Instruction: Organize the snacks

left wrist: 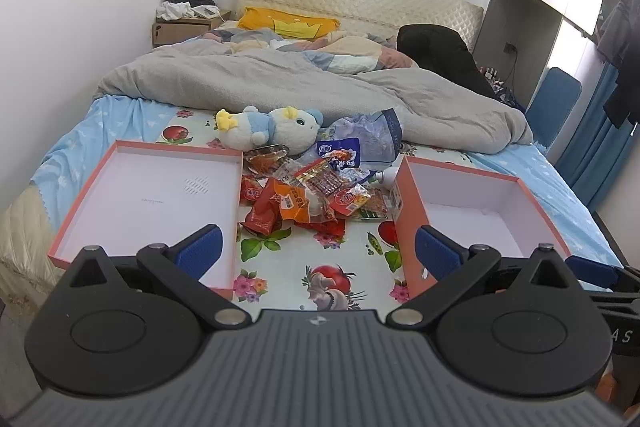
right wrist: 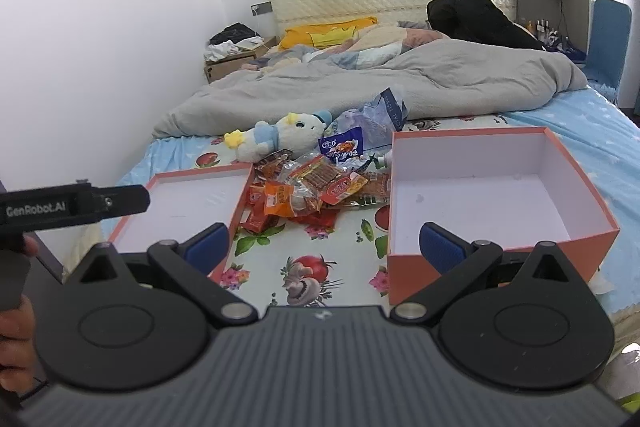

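1. Left wrist view: the left gripper (left wrist: 318, 251) hangs above the near end of the bed (left wrist: 132, 115), tilted downward. Its jaws are fully released, and nothing is between the two blue pads (left wrist: 200, 247).
2. In this view a pile of snack packets (left wrist: 308, 193) lies on the flowered sheet, between two orange boxes with white insides. The shallow lid (left wrist: 156, 199) is at the left of the pile and the deeper box (left wrist: 480, 211) is at the right. Both have nothing inside.
3. A plush toy (left wrist: 268, 129) lies just behind the snacks, touching the far packets. A grey blanket (left wrist: 280, 75) is bunched further back.
4. At the right edge of this view a part of the right gripper (left wrist: 592, 269) shows.
5. Right wrist view: the right gripper (right wrist: 325, 247) also points downward over the bed, with jaws spread wide and holding nothing.
6. Here the pile of snack packets (right wrist: 312, 193) lies again between the shallow lid (right wrist: 192, 199) and the deeper box (right wrist: 496, 203), which is nearest to this gripper.
7. At the left edge the left gripper (right wrist: 80, 207) comes into view, held by a hand (right wrist: 16, 303).
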A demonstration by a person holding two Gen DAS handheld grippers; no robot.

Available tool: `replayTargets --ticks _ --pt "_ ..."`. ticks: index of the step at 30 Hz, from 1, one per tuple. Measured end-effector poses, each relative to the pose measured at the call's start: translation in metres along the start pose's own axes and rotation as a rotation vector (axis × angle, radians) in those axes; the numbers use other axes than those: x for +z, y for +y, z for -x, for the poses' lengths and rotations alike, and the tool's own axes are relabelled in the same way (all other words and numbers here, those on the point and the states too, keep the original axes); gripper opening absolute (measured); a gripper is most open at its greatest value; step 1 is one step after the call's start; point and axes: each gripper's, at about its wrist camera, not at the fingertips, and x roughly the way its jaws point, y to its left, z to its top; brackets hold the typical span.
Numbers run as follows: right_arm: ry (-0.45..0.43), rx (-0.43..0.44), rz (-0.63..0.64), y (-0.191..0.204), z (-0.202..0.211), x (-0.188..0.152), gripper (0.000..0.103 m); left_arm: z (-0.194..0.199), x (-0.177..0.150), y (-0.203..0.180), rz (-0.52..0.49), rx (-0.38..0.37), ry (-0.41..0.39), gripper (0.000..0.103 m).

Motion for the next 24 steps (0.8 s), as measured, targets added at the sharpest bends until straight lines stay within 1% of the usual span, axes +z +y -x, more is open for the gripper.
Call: replayTargets --ticks 10,19,24 --pt "-0.002 0.004 0.003 0.001 0.002 -0.001 0.103 0.0 -0.001 0.0 -0.003 -0.001 -0.006 0.103" --pt "-0.01 -0.009 0.013 0.001 0.003 -0.004 0.103 0.004 -0.002 -0.007 -0.013 -0.015 -0.009 0.103" --pt "-0.002 -0.002 -0.005 -0.003 0.004 -0.006 0.103 0.005 -0.003 -0.012 -0.02 -0.026 -0.009 0.103"
